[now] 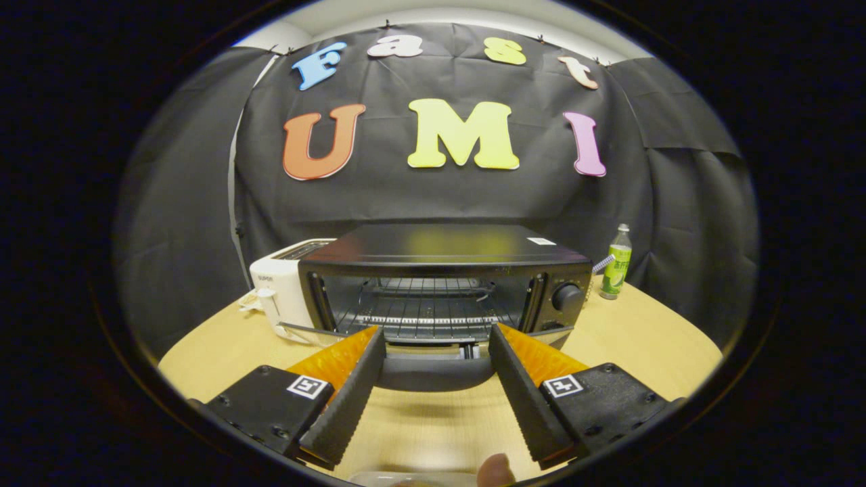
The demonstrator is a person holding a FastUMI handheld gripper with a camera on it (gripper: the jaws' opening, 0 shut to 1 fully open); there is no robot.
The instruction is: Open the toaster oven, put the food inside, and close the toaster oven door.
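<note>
At the left, beside the far edge of the wooden surface [629,338], a white toaster [281,287] is seen, touching or nearly touching the left side of the toaster oven [446,284]. The toaster oven is set with its long axis running left to right across the surface, and its open front is turned squarely toward the claw [436,352]. Its door [433,372] is folded down and lies flat, pointing toward the claw, so the wire rack [426,314] inside is exposed. A round knob [567,296] is carried on the panel at the right end of the oven front. Further right, near the far right edge of the surface, a green bottle [616,264] stands upright, apart from the oven.

The claw is held spread wide, nothing being gripped between its fingers [352,396]. It is aimed straight and level at the oven mouth, and the lowered door is seen between the fingertips and just ahead of them; whether the tips touch the door cannot be told. The oven body lies beyond them, centred on the gap.

At the near edge of the surface, below and between the fingers, a small brown rounded object [495,470] and a pale, translucent rim [413,479] are partly seen; what they are cannot be told.
</note>
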